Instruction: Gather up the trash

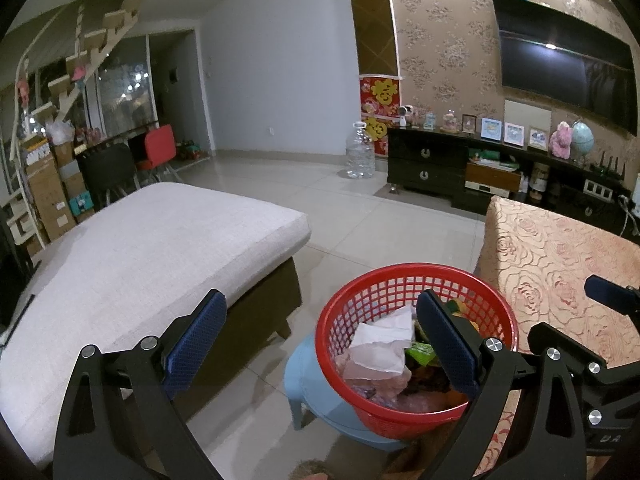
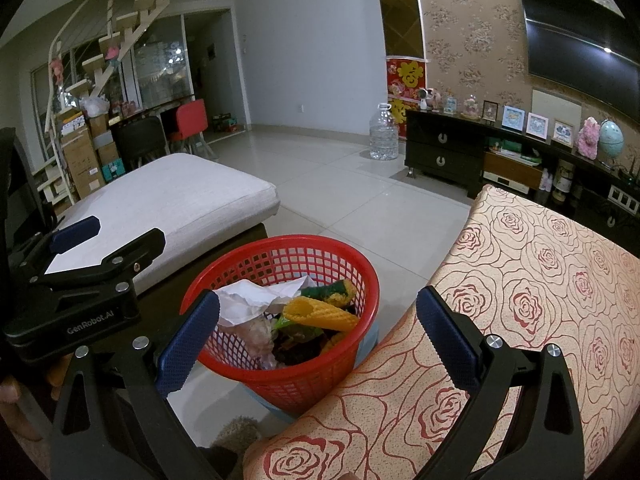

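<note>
A red mesh basket (image 1: 404, 280) stands on a light blue stool (image 1: 308, 392) beside the table; it also shows in the right wrist view (image 2: 280, 256). It holds crumpled white paper (image 1: 384, 344), a green wrapper (image 1: 420, 350), yellow foam netting (image 2: 320, 314) and other scraps. My left gripper (image 1: 320, 336) is open and empty, held above and near the basket. My right gripper (image 2: 318, 336) is open and empty, over the basket's near rim and the table edge. The left gripper's body appears at the left of the right wrist view (image 2: 80, 280).
A table with a rose-patterned cloth (image 2: 540, 300) lies to the right. A grey cushioned ottoman (image 1: 140, 252) lies to the left. A tiled floor (image 1: 360, 208), a water jug (image 1: 360, 152), a dark TV cabinet (image 1: 440, 160) and a wall TV (image 1: 568, 60) are beyond.
</note>
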{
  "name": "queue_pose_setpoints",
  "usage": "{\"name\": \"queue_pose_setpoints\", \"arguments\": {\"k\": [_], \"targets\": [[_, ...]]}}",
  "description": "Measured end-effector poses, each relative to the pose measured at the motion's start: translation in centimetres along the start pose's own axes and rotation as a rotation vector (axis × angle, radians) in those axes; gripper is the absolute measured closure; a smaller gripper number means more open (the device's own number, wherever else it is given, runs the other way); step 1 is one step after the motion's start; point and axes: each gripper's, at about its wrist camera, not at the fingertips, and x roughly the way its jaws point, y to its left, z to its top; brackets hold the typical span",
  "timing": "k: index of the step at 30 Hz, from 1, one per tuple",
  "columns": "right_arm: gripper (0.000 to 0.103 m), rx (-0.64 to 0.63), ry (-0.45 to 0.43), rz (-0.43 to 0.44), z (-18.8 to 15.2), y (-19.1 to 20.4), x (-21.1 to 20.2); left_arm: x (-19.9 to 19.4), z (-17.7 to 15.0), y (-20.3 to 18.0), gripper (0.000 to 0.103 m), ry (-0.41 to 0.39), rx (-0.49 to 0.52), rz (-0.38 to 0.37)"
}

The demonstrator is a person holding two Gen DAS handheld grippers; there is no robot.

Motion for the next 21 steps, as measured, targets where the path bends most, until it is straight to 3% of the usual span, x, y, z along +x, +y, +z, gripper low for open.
{"name": "queue_pose_setpoints", "arguments": {"k": [9,15,21], "targets": [[0.007,0.001,0.003,-0.003,-0.1,0.0,0.0,0.3,-0.2,0.9,0.011,0.027,-0.038,-0.044],[0.007,0.005,0.008,-0.011,-0.9,-0.3,-0.2,-0.3,-0.1,0.3,0.011,-0.008,-0.025,-0.022],[0.007,0.031,0.011,-0.073,-1.6,-3.3,-2.0,-0.3,0.3,-1.3,0.011,0.008,-0.03,-0.065]]}}
